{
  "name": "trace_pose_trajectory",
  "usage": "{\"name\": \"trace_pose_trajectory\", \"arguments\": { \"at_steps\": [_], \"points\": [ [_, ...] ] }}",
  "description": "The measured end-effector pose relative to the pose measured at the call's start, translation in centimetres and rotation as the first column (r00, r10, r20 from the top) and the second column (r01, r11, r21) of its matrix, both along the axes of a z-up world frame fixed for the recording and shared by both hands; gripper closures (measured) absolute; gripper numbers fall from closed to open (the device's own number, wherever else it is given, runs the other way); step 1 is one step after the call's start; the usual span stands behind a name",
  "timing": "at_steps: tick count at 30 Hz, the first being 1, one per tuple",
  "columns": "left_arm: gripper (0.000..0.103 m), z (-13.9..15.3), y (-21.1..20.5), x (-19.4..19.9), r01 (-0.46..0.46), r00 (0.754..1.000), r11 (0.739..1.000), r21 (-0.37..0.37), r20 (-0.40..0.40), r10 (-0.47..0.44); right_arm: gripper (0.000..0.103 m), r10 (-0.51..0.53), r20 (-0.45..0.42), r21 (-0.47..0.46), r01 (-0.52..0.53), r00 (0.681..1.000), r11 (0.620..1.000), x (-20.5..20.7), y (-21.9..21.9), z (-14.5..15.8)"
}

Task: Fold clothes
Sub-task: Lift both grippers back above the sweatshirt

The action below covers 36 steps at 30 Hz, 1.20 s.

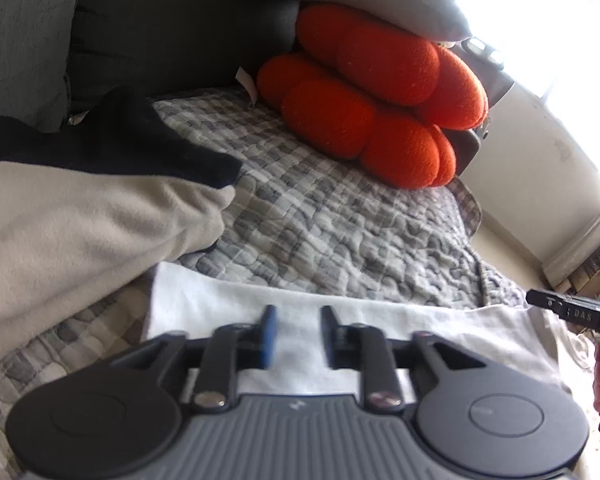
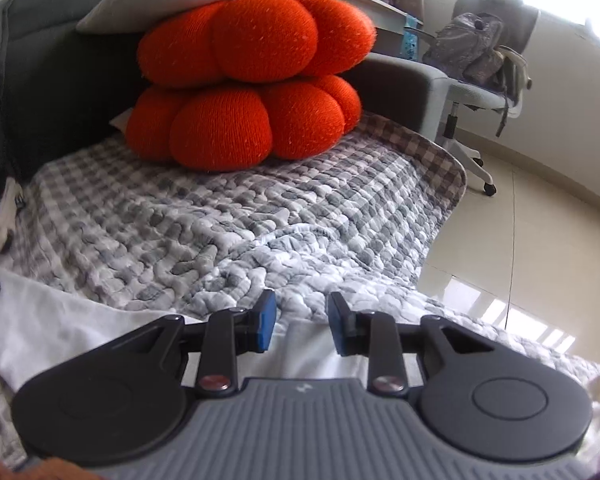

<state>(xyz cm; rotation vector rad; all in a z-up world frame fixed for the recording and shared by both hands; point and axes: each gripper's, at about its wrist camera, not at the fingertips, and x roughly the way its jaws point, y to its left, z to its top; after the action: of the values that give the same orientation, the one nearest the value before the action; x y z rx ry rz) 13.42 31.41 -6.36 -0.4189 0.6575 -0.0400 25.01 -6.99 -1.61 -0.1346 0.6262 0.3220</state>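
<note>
Now the flat white cotton garment lies on the grey checked quilt, under both tools. Left hand-held gripper and right hand-held gripper stand spread, pinching nothing; best pinch matching edges evenly. Legible writing: "DAS" on the neighbouring tool.

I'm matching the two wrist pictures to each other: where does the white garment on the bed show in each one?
Left wrist: the white garment runs across the lower middle, under the open left gripper.
Right wrist: it lies at lower left to centre, reaching beneath the open right gripper.
Shared landmark: the orange pumpkin cushions, stacked beyond the checked quilt.
</note>
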Motion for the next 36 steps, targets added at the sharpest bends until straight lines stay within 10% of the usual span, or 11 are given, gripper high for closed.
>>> {"name": "trace_pose_trajectory", "arguments": {
  "at_steps": [15,36],
  "points": [
    [0.062,4.6,-4.1,-1.0,0.03,0.998,0.999,0.044,0.049,-0.032,0.055,-0.156,-0.012,0.071,0.157,0.988,0.985,-8.8,-8.5,5.1],
    [0.026,15.1,-17.8,-8.0,0.229,0.958,0.962,0.148,0.142,-0.25,0.036,-0.341,0.044,0.222,0.324,0.939,0.92,-20.2,-19.5,8.9]
  ]
}}
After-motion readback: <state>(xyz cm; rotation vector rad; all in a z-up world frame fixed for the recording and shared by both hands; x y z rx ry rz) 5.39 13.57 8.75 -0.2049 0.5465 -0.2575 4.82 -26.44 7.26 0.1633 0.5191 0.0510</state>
